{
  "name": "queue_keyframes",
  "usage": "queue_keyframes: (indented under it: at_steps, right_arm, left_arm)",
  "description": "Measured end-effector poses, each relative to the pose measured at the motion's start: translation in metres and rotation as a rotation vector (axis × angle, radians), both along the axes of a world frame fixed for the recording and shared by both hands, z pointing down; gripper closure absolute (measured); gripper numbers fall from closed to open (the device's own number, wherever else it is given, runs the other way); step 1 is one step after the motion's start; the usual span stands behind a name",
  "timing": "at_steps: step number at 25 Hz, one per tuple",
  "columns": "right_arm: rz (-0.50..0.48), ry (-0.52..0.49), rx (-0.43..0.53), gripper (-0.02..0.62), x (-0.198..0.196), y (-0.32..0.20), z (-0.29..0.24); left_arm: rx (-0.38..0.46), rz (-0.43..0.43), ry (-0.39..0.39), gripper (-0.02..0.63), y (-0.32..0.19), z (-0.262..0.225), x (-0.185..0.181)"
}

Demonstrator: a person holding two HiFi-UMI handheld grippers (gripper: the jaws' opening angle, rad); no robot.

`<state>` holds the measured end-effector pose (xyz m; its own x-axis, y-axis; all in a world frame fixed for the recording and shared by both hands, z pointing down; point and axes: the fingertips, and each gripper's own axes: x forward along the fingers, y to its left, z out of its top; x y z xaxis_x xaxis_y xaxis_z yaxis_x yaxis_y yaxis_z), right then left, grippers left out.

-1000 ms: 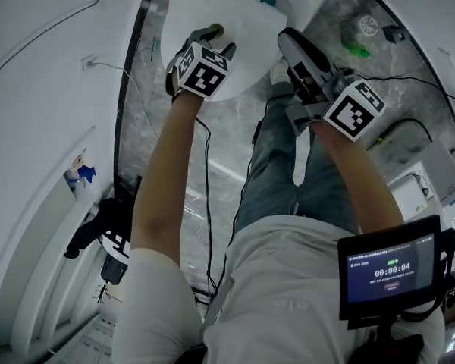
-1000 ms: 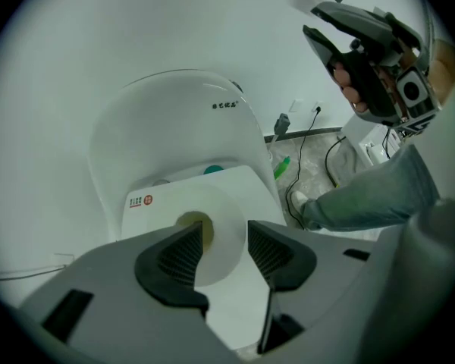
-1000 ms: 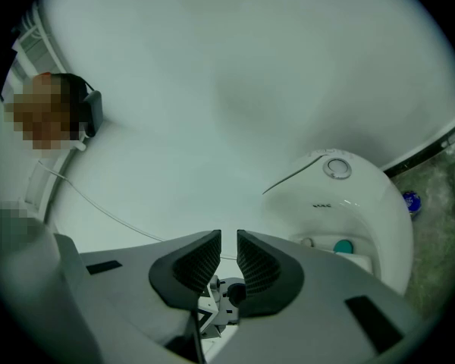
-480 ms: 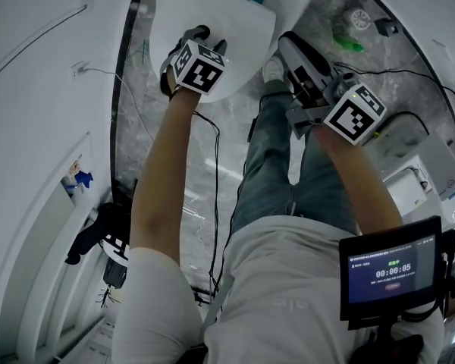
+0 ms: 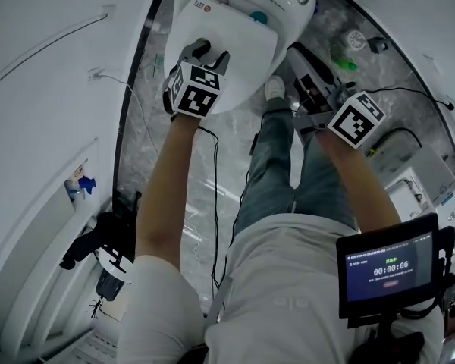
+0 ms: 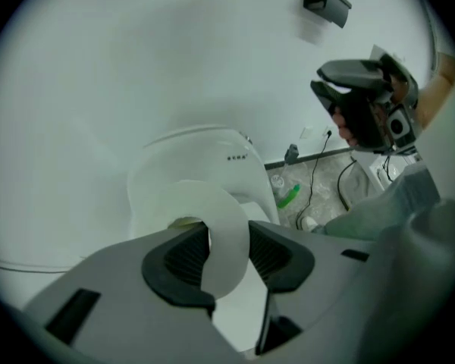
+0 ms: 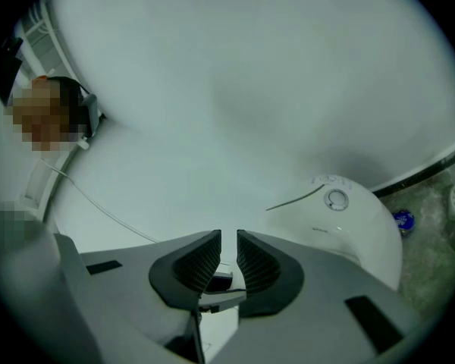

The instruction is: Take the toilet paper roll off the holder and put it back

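The white toilet paper roll (image 6: pixel 221 230) sits edge-on between the ribbed pads of my left gripper (image 6: pixel 227 255). Both pads touch it, and the jaws are closing on it. In the head view the left gripper (image 5: pixel 205 54) hovers over the closed white toilet lid (image 5: pixel 243 40). My right gripper (image 5: pixel 297 58) is held to the right of the toilet, above the person's leg. Its jaws (image 7: pixel 228 260) stand almost together with only a thin gap and nothing between them. It also shows from the left gripper view as the black right gripper (image 6: pixel 364 105). No holder is in view.
A white toilet (image 6: pixel 201 154) with a round button (image 7: pixel 335 199) stands against the white wall. A green bottle (image 5: pixel 346 61) and cables (image 5: pixel 212 173) lie on the grey marble floor. A small black box (image 6: pixel 326 3) hangs on the wall. A screen (image 5: pixel 390 268) hangs at the person's waist.
The left gripper with the roll has drifted slightly right over the toilet lid. The right gripper has barely moved.
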<state>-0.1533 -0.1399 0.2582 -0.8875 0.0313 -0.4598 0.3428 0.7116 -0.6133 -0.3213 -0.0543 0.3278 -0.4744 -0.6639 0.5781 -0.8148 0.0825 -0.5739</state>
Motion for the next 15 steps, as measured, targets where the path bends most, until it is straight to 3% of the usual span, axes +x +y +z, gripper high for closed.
queue_keyframes:
  at_steps: [3,7,12,15]
  right_arm:
    - [0.013,0.001,-0.014,0.545,0.016,-0.003,0.006]
    - [0.012,0.122,-0.13,0.545,0.022,0.012,0.076]
    - [0.019,0.171,-0.214,0.545,0.02,0.019,0.125]
    - [-0.034,0.161,-0.305,0.545,0.034,0.039,0.132]
  left_arm:
    - [0.089,0.025,-0.005,0.449,-0.003,-0.027,0.028]
    - [0.105,0.032,0.062,0.449,0.018,0.003,0.05]
    - [0.227,0.052,0.066,0.451,0.018,-0.013,0.051]
    - [0.292,0.016,0.018,0.451,0.043,-0.033,0.072]
